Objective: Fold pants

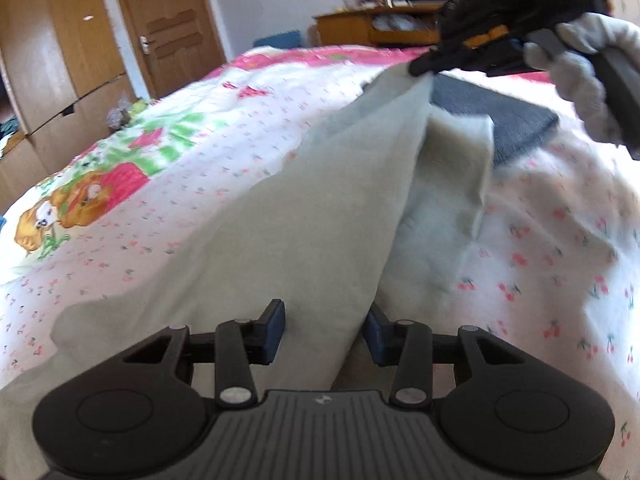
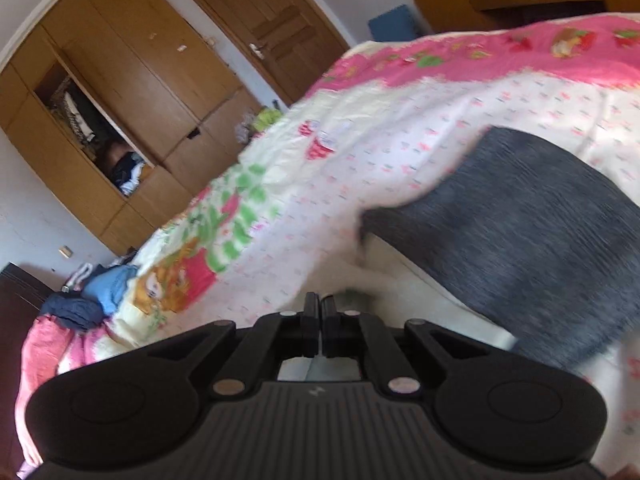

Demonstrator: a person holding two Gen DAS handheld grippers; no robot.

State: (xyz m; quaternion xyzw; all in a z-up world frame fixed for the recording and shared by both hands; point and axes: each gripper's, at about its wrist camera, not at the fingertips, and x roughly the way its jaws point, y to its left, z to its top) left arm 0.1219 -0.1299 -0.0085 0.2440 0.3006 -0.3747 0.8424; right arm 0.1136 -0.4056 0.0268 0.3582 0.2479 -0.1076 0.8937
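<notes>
Left wrist view: left gripper (image 1: 325, 330) low at the near edge, jaws partway apart, a raised ridge of the pale pants (image 1: 304, 240) running up between the blue pads (image 1: 276, 326); whether the pads press the cloth, cannot tell. Pants spread from near centre toward far right across the cherry-print bedspread (image 1: 560, 248). At the far end of the ridge, right gripper (image 1: 424, 67) pinched tight on a lifted corner of the pants, carried by a white-gloved hand (image 1: 580, 64). Just right of the lifted fold, a dark grey cloth (image 1: 516, 120) lying flat on the bedspread.

Right wrist view: right gripper (image 2: 321, 312) with fingers together, white pants fabric (image 2: 360, 280) caught at the tips, blurred. Dark grey cloth (image 2: 520, 240) to the right. Far left, wooden wardrobe (image 2: 120, 80) and door (image 2: 280, 32).
</notes>
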